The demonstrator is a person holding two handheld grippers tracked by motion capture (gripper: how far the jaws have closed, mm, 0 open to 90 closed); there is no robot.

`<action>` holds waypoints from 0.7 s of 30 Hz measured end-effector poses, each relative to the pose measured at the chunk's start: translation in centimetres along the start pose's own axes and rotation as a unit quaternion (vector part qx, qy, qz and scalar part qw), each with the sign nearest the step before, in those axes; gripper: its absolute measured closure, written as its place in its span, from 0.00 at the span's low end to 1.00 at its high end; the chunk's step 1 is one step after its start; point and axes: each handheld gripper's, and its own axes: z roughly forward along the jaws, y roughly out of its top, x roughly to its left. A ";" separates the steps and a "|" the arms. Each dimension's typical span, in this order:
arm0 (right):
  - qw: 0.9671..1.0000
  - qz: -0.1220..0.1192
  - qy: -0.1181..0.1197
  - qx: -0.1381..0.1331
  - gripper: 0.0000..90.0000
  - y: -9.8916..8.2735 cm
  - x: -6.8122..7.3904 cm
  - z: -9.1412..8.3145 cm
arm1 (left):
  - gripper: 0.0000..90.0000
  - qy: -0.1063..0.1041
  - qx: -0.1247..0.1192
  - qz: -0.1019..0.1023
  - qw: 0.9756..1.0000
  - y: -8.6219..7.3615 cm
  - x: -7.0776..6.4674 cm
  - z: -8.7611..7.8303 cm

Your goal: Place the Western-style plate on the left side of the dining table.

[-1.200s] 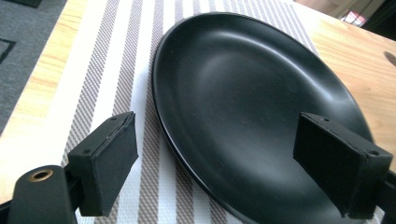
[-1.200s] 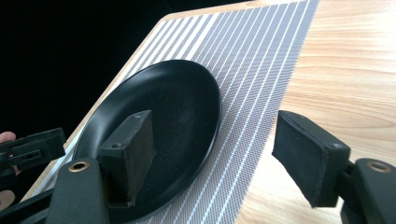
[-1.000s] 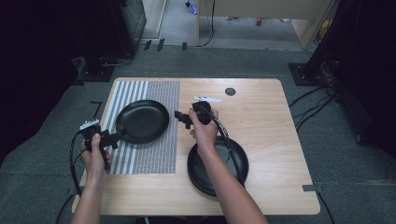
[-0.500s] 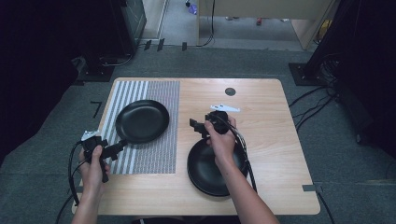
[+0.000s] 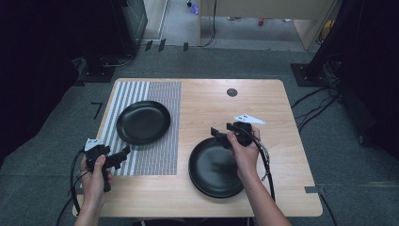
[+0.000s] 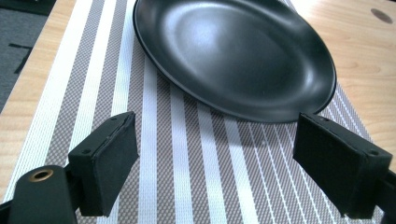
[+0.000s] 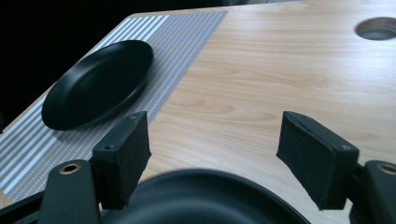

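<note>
On the striped mat (image 5: 155, 99) at the table's (image 5: 263, 99) left, one black plate (image 5: 143, 122) lay alone, flat and untouched. A second earlier the left gripper (image 5: 123, 156) had been right against that plate's near rim; by now it had drawn back toward the person's edge of the table and hung just off the mat's near left corner, jaws spread wide with nothing between them. In the left gripper view the plate (image 6: 233, 56) sat beyond the open jaws, clear of both pads. That read as a finished placement: the plate was set down and let go.

The right gripper (image 5: 217, 133) had meanwhile moved from mid-table, near the plate on the mat, back to the far rim of the stack of black plates (image 5: 214, 167) on the bare wood at the right. Its jaws were also wide and empty, and in the right gripper view the stack's rim (image 7: 210, 196) lay low between them, blurred, with no pad touching it yet. The likely next step was gripping the top plate of the stack, which would call for closing on that far rim
</note>
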 end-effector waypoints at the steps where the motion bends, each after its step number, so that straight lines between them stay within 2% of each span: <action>1: 1.000 0.001 -0.001 -0.002 0.28 -0.1 -0.3 -0.3 | 0.15 0.001 0.000 0.002 1.000 -0.2 0.0 -0.1; 5: 1.000 0.006 -0.013 -0.002 0.27 -1.1 -1.9 -1.9 | 0.15 0.005 0.001 0.008 1.000 -1.0 0.1 -0.3; 6: 1.000 0.006 -0.013 -0.002 0.27 -1.1 -1.9 -1.9 | 0.15 0.007 -0.001 0.009 1.000 -1.3 0.2 -0.5; 7: 1.000 0.008 -0.018 -0.003 0.27 -1.5 -2.6 -2.5 | 0.15 0.010 -0.002 0.010 1.000 -1.5 0.2 -0.6; 13: 0.999 0.015 -0.030 -0.006 0.27 -2.5 -4.2 -3.9 | 0.15 0.024 -0.010 0.012 1.000 -2.9 0.6 -1.2; 15: 0.999 0.019 -0.037 -0.010 0.27 -3.0 -5.2 -4.8 | 0.15 0.028 -0.007 0.017 0.999 -3.4 0.7 -1.4; 21: 0.998 0.030 -0.050 -0.014 0.27 -3.9 -6.8 -6.1 | 0.15 0.031 -0.007 0.031 0.999 -4.4 0.9 -2.0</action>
